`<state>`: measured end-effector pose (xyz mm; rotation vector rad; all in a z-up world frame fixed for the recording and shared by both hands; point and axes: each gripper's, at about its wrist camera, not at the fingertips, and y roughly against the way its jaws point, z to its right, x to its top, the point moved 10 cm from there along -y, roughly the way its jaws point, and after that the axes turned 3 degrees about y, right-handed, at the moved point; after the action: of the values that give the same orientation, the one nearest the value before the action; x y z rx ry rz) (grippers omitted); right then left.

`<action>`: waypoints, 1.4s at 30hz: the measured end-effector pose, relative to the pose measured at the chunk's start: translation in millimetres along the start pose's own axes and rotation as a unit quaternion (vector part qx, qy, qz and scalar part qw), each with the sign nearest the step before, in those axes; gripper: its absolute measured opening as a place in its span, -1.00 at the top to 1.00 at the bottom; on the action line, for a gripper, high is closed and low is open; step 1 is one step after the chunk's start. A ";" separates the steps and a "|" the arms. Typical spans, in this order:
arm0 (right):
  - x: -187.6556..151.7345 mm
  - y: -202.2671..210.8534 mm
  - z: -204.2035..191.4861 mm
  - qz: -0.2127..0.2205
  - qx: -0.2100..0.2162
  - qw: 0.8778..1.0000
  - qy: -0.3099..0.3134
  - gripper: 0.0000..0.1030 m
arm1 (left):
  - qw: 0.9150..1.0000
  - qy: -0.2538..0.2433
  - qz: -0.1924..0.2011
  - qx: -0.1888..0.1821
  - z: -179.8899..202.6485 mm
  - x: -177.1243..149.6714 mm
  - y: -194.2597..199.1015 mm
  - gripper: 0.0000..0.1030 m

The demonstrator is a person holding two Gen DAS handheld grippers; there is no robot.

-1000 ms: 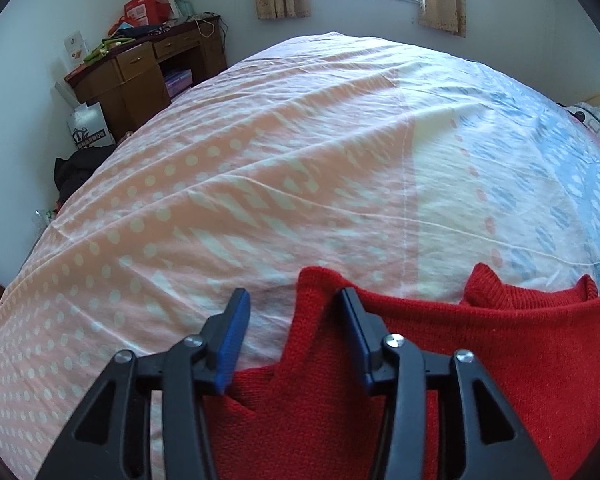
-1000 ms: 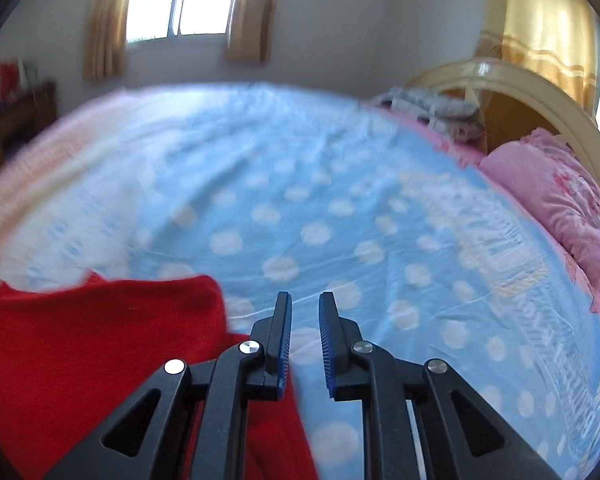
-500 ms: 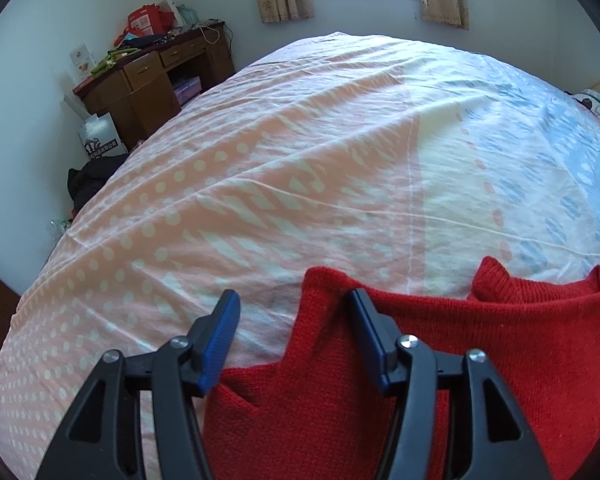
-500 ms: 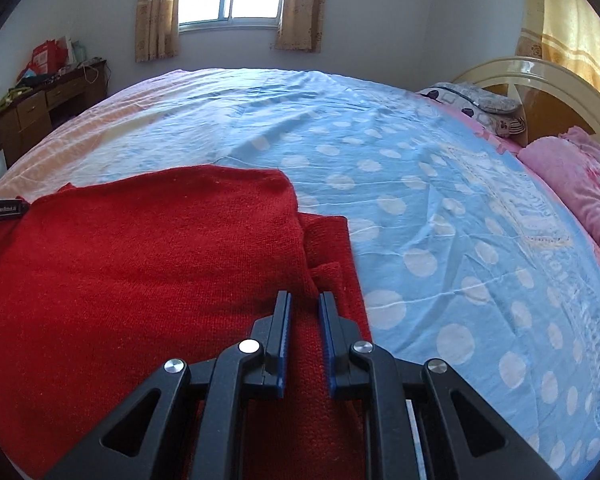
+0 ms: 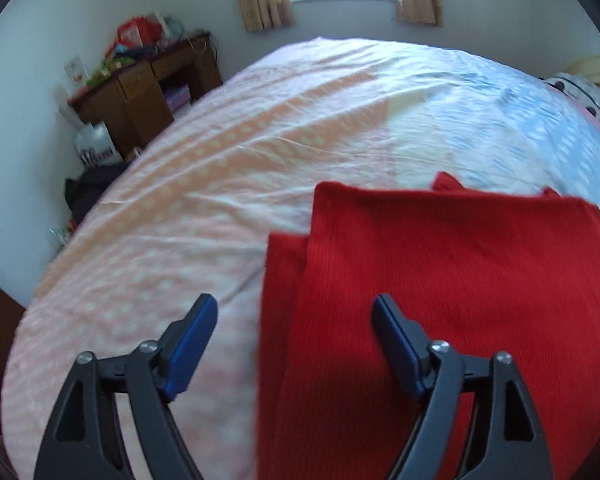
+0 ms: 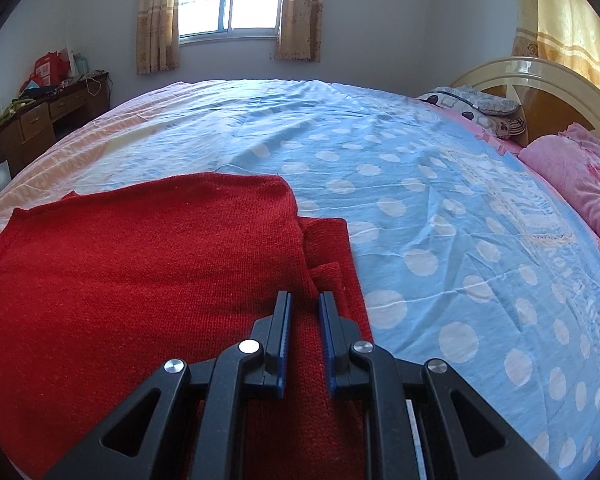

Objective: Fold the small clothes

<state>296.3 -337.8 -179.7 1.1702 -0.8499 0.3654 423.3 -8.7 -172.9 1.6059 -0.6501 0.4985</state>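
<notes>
Red knit sweater [image 6: 148,264] laid folded on polka-dot bedsheet [image 6: 440,208]. Left gripper [image 5: 296,320] spread wide, nothing held. Right gripper [image 6: 304,312] narrowly gapped over sweater edge, nothing held.

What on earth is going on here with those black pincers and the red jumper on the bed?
A person holding a two-finger gripper in each hand is folding a red knitted sweater laid out on the polka-dot bedsheet. The left gripper is wide open over the sweater's left edge, gripping nothing. The right gripper sits above the folded right side with its jaws nearly closed; no fabric looks pinched between them. Both side edges already look folded in over the body.
</notes>
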 end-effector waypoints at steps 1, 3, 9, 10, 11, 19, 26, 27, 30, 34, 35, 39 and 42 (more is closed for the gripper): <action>-0.1 0.1 0.5 0.000 0.003 1.000 -0.003 0.73 | 1.000 -0.002 0.003 0.002 -0.6 -4.8 8.5 -0.72; -0.2 0.7 1.4 0.001 0.008 1.000 -0.007 0.73 | 1.000 0.001 0.006 -0.007 -1.1 -14.1 23.0 -0.72; 0.6 0.5 1.9 -0.010 0.017 1.000 -0.010 0.72 | 0.999 0.022 -0.010 -0.025 3.3 -37.6 37.7 -0.72; 0.1 2.8 2.9 -0.015 0.015 1.000 -0.009 0.72 | 0.999 0.026 -0.015 -0.030 3.6 -40.1 36.6 -0.72; -1.3 10.3 5.4 -0.017 0.008 1.000 -0.008 0.72 | 0.999 0.029 -0.019 -0.033 3.5 -43.8 37.4 -0.72; -33.3 54.1 -13.6 -0.005 0.042 0.999 0.008 0.72 | 0.999 0.031 -0.016 -0.033 13.7 -59.2 38.8 -0.73; -39.7 50.7 -13.9 0.029 0.035 0.999 0.014 0.71 | 0.999 0.031 0.005 -0.035 4.0 -70.5 45.4 -0.91; -39.8 50.9 -13.1 0.033 0.038 0.999 0.011 0.71 | 0.998 0.048 0.002 -0.044 -0.3 -74.2 46.6 -0.91; -40.2 51.9 -11.1 0.036 0.057 0.998 -0.004 0.71 | 0.993 0.113 0.000 -0.043 -21.8 -89.9 54.2 -0.91; -40.1 51.0 -10.5 0.040 0.063 0.997 -0.009 0.70 | 0.977 0.208 -0.017 -0.051 -34.2 -121.9 62.7 -0.91; -40.0 50.7 -10.8 0.040 0.062 0.997 -0.008 0.70 | 0.975 0.215 -0.019 -0.057 -30.2 -126.6 63.2 -0.91; -40.8 51.3 -10.5 0.042 0.065 0.997 -0.009 0.70 | 0.976 0.200 -0.012 -0.082 -3.3 -116.4 60.8 -1.00; -40.9 50.5 -9.2 0.042 0.074 0.996 -0.016 0.70 | 0.963 0.224 -0.008 -0.150 11.2 -92.4 57.1 -1.00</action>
<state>240.4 -303.5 -178.3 1.2830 -0.9135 0.4854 315.8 -12.2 -192.4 1.1574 -0.3481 0.6904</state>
